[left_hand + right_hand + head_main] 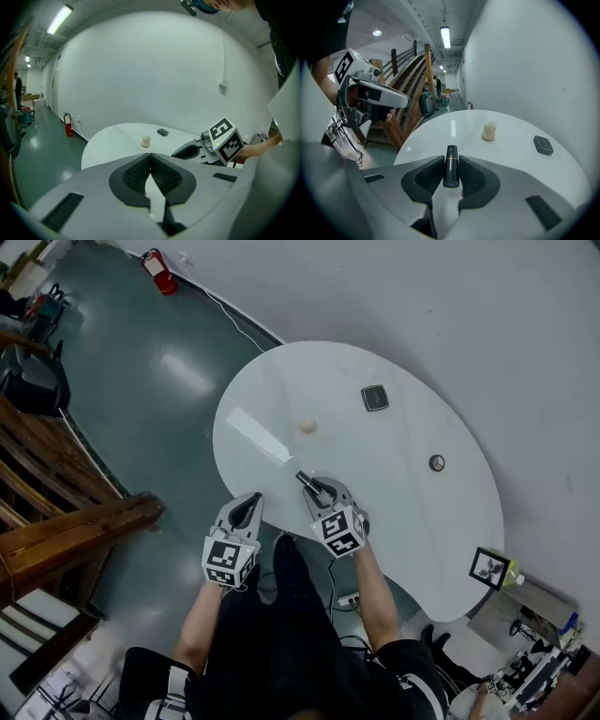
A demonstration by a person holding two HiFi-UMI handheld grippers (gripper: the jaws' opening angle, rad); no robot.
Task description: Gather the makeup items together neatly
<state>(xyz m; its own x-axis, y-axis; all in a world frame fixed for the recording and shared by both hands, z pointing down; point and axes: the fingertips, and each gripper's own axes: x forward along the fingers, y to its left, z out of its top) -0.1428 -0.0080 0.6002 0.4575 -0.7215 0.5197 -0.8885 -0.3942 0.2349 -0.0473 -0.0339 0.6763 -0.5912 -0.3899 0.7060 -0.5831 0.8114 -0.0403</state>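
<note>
My right gripper [451, 176] is shut on a black lipstick tube [451, 165], which sticks forward between the pads above the near part of the white table [412, 521]; the tube [307, 481] also pokes out of that gripper [317, 489] in the head view. A cream makeup sponge [307, 426] stands farther out, with a dark square compact [375, 397] beyond it and a small round item [436, 462] to the right. My left gripper [247, 507] hangs at the table's near left edge, shut and empty, its pads [161, 176] touching.
A black framed picture [489, 567] stands at the table's right end. Wooden stairs [56, 512] rise on the left. A red fire extinguisher [159, 270] stands by the far wall. Green floor surrounds the table.
</note>
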